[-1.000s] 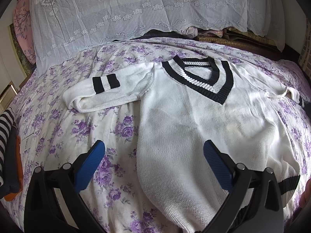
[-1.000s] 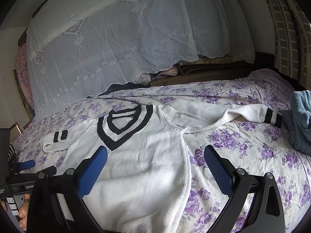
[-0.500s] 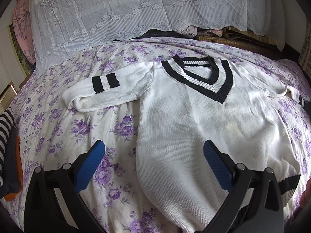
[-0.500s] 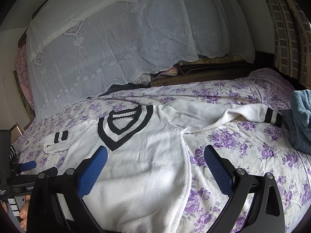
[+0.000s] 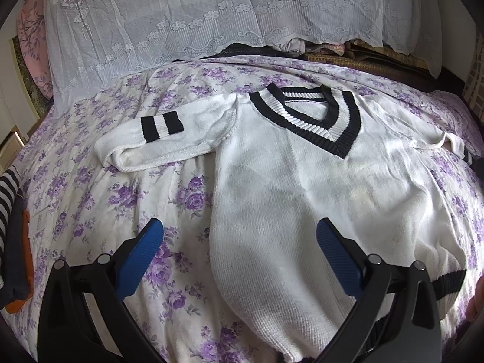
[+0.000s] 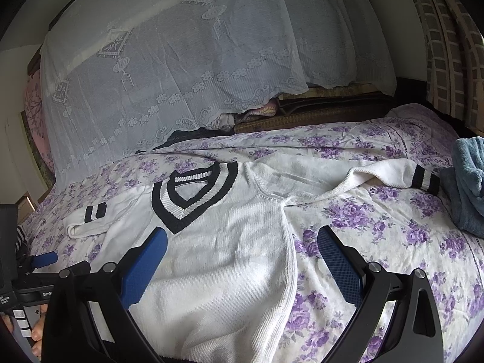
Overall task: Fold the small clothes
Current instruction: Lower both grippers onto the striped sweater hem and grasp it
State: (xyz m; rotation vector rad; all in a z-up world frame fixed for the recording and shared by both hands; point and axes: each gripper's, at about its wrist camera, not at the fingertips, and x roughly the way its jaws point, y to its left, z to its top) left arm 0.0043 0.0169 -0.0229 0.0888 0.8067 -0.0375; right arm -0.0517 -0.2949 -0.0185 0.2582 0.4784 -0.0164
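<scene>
A white knit sweater with a black-and-white V-neck collar lies face up on the floral bedspread. It also shows in the right wrist view. Its left sleeve is folded back on itself, with black stripes showing. Its right sleeve stretches out to the right, ending in a striped cuff. My left gripper is open and empty, above the sweater's lower left edge. My right gripper is open and empty, above the sweater's lower right edge. The left gripper also shows at the left edge of the right wrist view.
A white lace cloth covers the piled things at the head of the bed. Striped and dark folded clothes lie at the left edge. A blue towel lies at the right edge. A checked curtain hangs far right.
</scene>
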